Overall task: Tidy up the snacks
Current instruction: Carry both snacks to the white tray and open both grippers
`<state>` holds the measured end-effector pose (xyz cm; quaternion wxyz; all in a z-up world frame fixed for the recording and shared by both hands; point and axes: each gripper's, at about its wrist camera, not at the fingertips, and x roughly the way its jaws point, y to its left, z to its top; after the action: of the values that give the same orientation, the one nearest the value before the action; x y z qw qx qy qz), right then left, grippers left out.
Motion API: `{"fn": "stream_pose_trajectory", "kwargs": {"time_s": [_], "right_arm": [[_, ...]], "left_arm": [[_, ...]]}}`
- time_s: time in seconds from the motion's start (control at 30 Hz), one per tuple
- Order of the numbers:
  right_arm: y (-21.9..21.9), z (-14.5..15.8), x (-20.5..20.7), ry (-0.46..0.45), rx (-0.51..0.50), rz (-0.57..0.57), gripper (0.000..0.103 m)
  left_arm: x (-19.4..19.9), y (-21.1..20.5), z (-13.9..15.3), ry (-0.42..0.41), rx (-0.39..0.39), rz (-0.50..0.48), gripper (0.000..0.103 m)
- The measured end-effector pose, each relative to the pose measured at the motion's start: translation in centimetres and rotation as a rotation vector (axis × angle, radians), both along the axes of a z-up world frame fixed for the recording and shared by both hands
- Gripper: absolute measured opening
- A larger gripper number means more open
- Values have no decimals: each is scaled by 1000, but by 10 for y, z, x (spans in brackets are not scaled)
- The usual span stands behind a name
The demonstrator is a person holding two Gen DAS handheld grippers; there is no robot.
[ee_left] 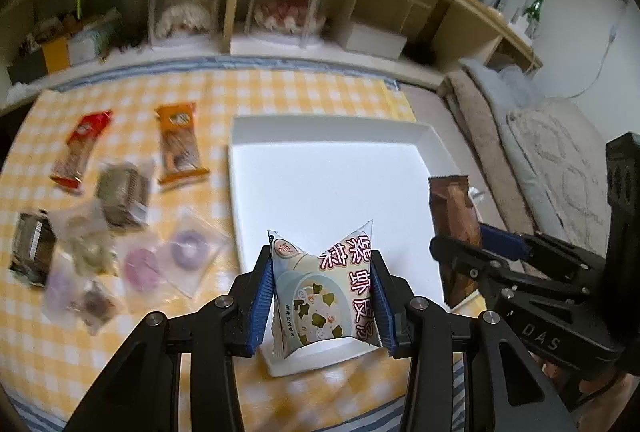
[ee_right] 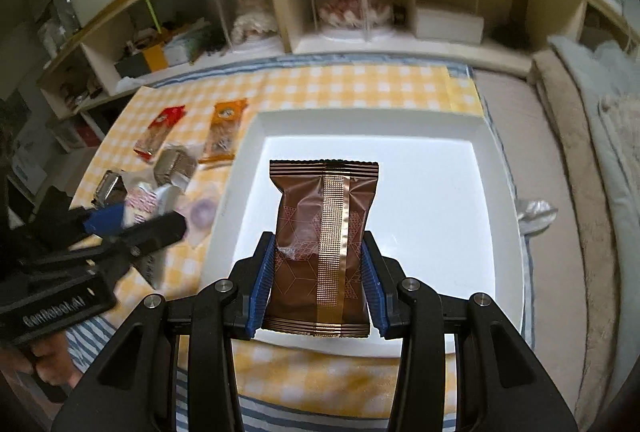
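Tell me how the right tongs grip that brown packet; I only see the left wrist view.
Observer: Both blue pads of the right tongs press the sides of the brown packet, which stands upright.
Operator: Which face is toward that camera?
Observer: The back. A gold seam strip runs down its middle.
Operator: Any marking on my left tongs?
Observer: Yes. The body behind the left tongs carries white lettering that reads GenRobot.AI.
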<state>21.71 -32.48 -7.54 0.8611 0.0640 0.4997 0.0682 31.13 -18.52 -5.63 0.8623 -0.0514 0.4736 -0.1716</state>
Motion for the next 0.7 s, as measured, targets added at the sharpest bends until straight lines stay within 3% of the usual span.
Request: {"fn": "stream_pose_trajectory", "kwargs": {"time_s": [0.2,0.27,0.4,0.53,0.7], "right_arm": [[-17,-18,6,40,17,-28,42],[-21,-23,10,49,16,-34,42],[-28,-32,18,65,28,-58,44],[-36,-34,22,67,45,-78,65],[-38,-33,16,86,43,-66,83]], "left_arm": [[28,-10,-27,55,-26,12,52],[36,-12,-32,59,-11,10,64],[39,-13,-37,48,23,9,74],[37,-11,-40,44,47,6,83],[26,-8,-36,37,62,10,96]]}}
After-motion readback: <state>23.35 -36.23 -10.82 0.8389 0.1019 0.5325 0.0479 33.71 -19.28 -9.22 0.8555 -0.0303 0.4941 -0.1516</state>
